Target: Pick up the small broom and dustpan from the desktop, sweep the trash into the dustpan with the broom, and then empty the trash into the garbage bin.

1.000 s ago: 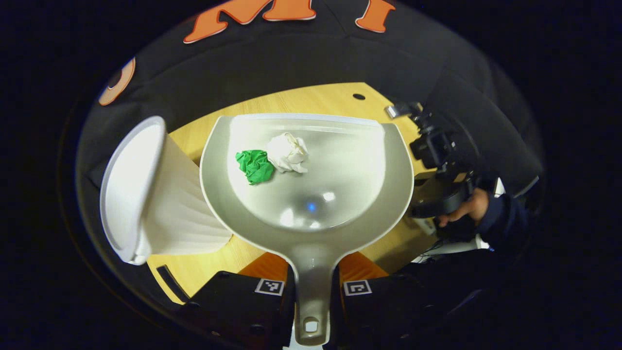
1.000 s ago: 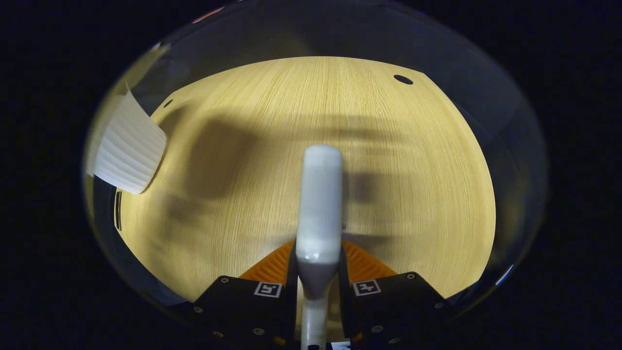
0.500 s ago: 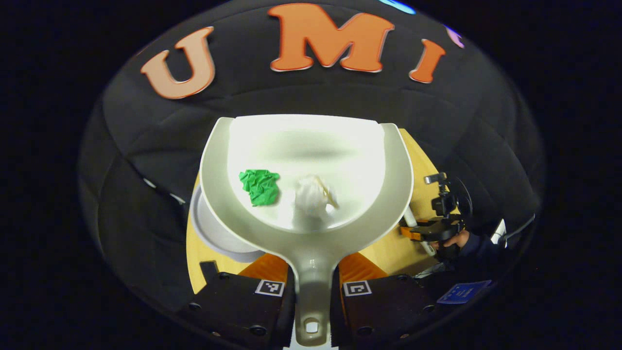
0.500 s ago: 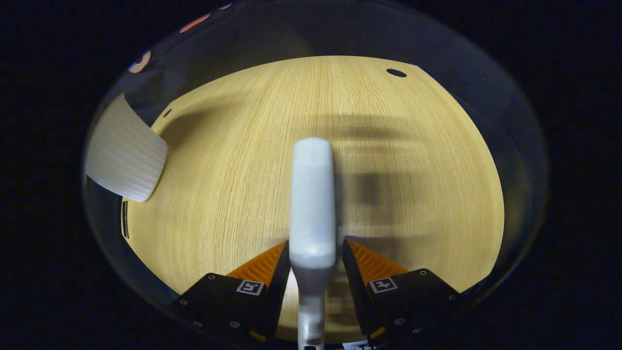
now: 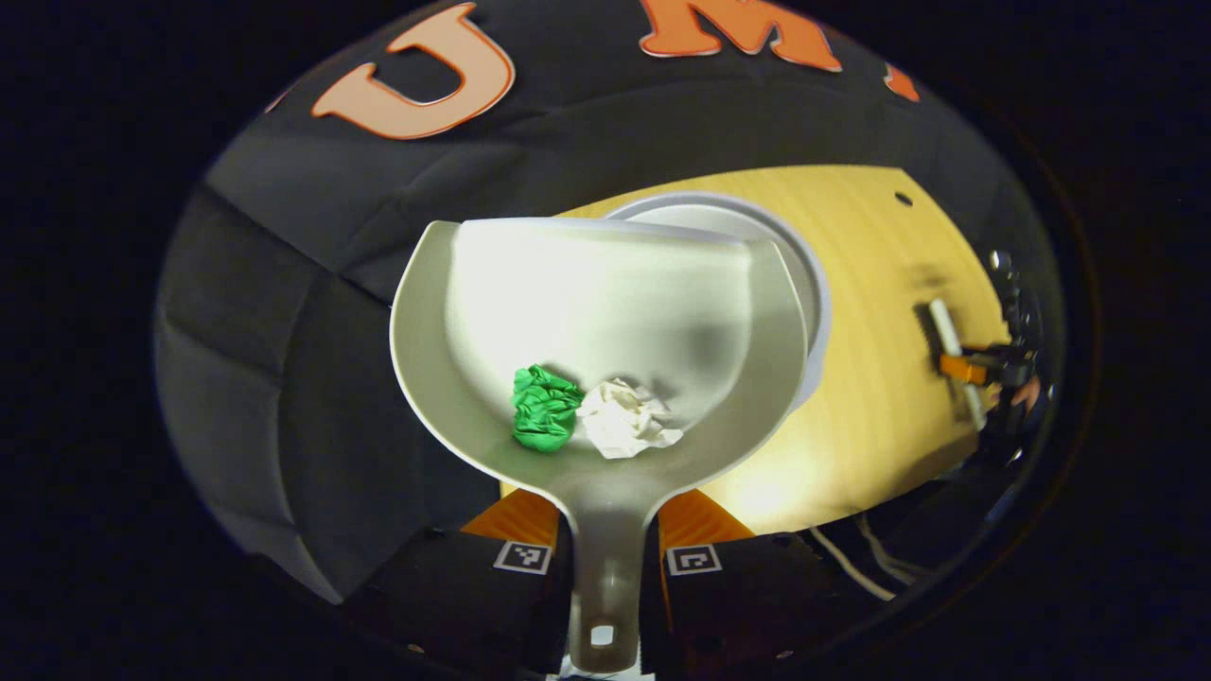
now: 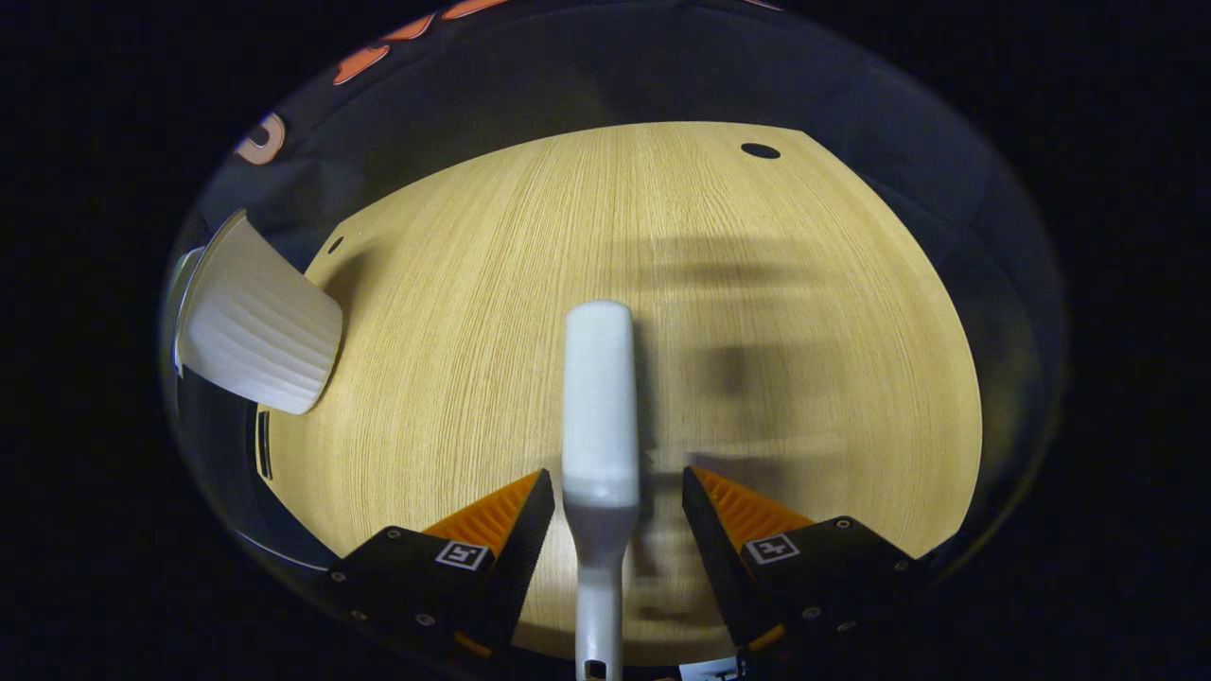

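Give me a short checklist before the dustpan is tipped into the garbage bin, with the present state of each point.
1. Left gripper shut on the dustpan handle: ok.
2. Green paper ball and white paper ball inside the dustpan: ok.
3. Dustpan front edge over the garbage bin opening: cannot tell; the bin rim shows behind the pan.
4. Right gripper open, broom lying between the fingers on the table: ok.
5. Broom away from the bin: ok.
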`<state>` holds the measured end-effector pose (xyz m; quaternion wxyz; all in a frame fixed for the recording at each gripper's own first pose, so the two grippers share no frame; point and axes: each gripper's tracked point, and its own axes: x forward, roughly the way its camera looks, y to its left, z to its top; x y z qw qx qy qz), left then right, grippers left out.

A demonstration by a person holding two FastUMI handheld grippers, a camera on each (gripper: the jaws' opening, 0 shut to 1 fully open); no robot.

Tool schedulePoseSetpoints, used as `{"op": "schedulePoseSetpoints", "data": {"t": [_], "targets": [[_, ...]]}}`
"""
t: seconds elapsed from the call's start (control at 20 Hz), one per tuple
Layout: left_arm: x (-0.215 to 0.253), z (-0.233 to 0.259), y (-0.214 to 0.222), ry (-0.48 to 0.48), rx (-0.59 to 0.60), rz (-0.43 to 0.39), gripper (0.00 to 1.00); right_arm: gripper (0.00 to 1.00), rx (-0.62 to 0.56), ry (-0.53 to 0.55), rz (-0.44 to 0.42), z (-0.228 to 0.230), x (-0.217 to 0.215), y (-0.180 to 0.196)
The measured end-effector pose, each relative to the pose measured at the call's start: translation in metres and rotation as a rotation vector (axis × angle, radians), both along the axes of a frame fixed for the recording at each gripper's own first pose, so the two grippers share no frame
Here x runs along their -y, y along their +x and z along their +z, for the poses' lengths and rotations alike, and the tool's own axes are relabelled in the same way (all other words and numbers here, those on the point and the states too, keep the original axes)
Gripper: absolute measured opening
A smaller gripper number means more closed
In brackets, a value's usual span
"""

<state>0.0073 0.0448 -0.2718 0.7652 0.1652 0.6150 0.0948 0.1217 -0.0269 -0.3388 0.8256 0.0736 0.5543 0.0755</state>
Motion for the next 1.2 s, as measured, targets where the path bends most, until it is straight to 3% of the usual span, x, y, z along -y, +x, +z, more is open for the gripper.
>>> {"op": "schedulePoseSetpoints", "data": {"t": [0.35,0.55,0.65,0.8,0.85,0.95,1.05,1.2], "targets": [[-0.015,0.032,0.019,0.323,-0.098,-0.227,0.29,0.85,0.002,0.01,-0.012,0.006,0.0,-0.002],[-0.033,0.053,0.044,0.604,-0.149,-0.401,0.29,0.85,0.004,0.012,-0.011,0.007,0.0,-0.006],[-0.04,0.05,0.05,0.671,-0.139,-0.423,0.29,0.85,0.004,0.017,-0.014,0.008,-0.001,-0.008],[-0.039,0.034,0.039,0.63,-0.124,-0.395,0.29,0.85,0.004,0.02,-0.011,0.008,-0.001,-0.011],[-0.037,0.028,0.037,0.585,-0.078,-0.344,0.29,0.85,0.005,0.02,-0.012,0.01,0.0,-0.01],[-0.007,0.013,0.04,0.372,0.068,-0.201,0.29,0.85,0.015,0.02,-0.018,0.012,0.002,-0.01],[0.052,-0.008,0.053,0.131,0.169,-0.154,0.29,0.84,0.005,-0.002,-0.017,0.009,0.006,-0.012],[0.156,-0.019,0.079,-0.08,0.307,-0.19,0.29,0.85,0.011,-0.004,-0.002,0.011,0.001,-0.016]]}}
